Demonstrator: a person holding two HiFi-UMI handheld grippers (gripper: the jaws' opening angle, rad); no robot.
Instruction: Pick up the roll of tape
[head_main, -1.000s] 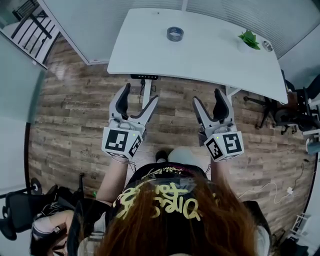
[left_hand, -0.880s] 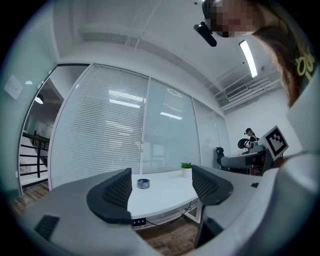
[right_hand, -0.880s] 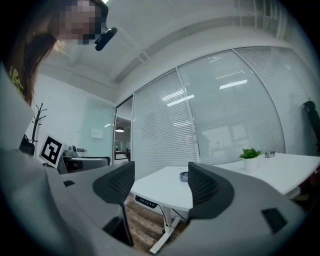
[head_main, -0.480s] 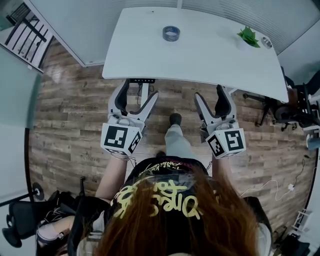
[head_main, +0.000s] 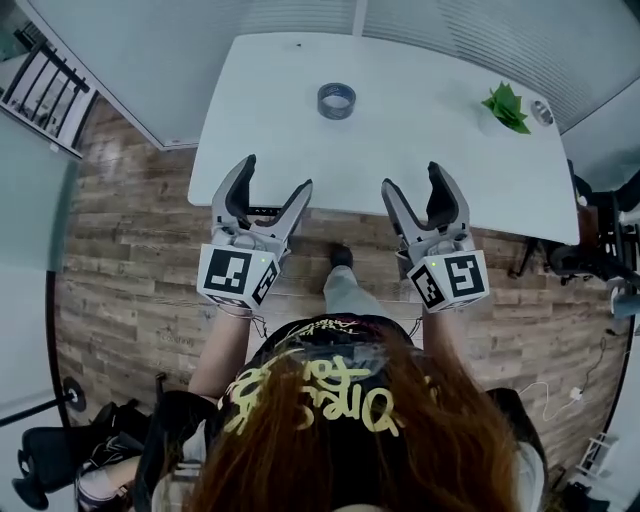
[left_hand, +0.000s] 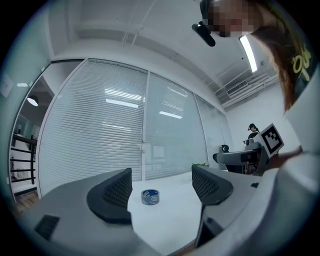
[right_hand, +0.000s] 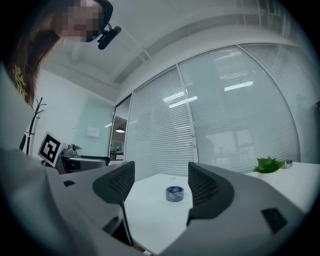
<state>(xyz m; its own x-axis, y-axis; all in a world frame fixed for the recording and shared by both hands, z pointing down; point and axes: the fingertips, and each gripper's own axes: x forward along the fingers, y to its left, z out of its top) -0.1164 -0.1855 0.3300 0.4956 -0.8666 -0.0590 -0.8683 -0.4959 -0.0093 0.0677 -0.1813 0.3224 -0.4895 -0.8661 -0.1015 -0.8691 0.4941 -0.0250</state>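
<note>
Closed in on the table (head_main: 420, 150) over the last second. Held back then over bare wood floor (head_main: 130, 250), short of the near edge. Now left gripper (head_main: 274, 180) and right gripper (head_main: 415, 182) with tips overlapping that edge. Also slid down the head view: roll of tape (head_main: 337, 100), earlier near top of frame, now lower and a bit larger. Not touched or shifted on the table as far as can be judged, only approached.

Meaning for task: reach phase only, no grasp begun. Still well apart from the tape on both sides. Lying flat, hole up, on the far half of the table, at 12 o'clock from the left gripper and roughly 11 o'clock from the right. Framed between the jaws in both gripper views: nearer the left jaw in the left gripper view, nearer the right jaw in the right gripper view. Judged reachable by either. Needs more forward travel, then a descent.

Jaws: spread wide on the left, nothing between but distant table and tape. Same on the right: released, empty.

Also on table: small potted plant (head_main: 505, 103) at 2 o'clock from the right gripper, well clear of the tape.

Writing: blue label with white marks inside the tape's core, too small to read. Black-and-white square markers on the gripper cubes, patterns only, no letters. Yellow lettering on the person's dark clothing (head_main: 300, 345), not legible from above. No brand readable anywhere.
</note>
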